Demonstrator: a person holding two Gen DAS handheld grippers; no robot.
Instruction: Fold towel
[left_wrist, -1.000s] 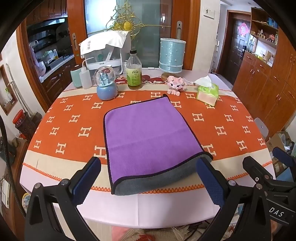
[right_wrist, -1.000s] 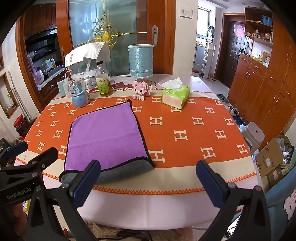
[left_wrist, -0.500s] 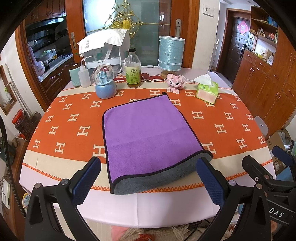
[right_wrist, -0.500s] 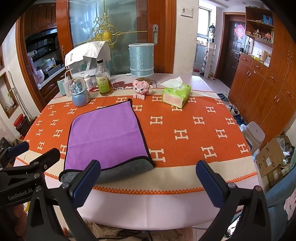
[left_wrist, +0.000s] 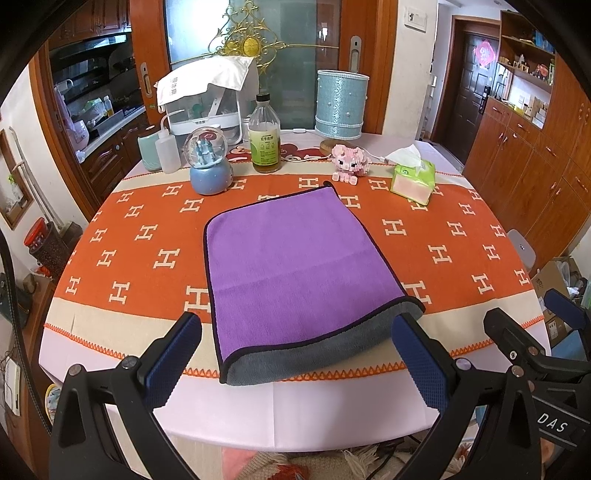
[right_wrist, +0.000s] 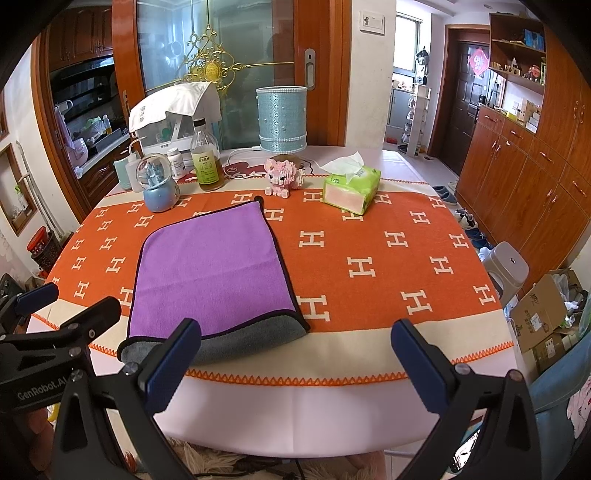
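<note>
A purple towel (left_wrist: 295, 266) with a grey underside and dark trim lies flat on the orange tablecloth (left_wrist: 122, 240), folded over with its grey fold at the near edge. It also shows in the right wrist view (right_wrist: 210, 269). My left gripper (left_wrist: 295, 354) is open and empty, held just short of the towel's near edge. My right gripper (right_wrist: 295, 354) is open and empty, to the right of the towel's near right corner. The right gripper's arm (left_wrist: 535, 343) shows at the right of the left wrist view.
Along the table's far side stand a snow globe (left_wrist: 208, 166), a bottle (left_wrist: 264, 142), a blue lamp (left_wrist: 341, 103), a pink block pig (left_wrist: 349, 162) and a tissue pack (left_wrist: 413, 181). A grey stool (right_wrist: 508, 269) and a cardboard box (right_wrist: 543, 314) are right of the table.
Both grippers have drifted slightly; the towel sits a little farther up in the left view. Nothing was taken hold of.
</note>
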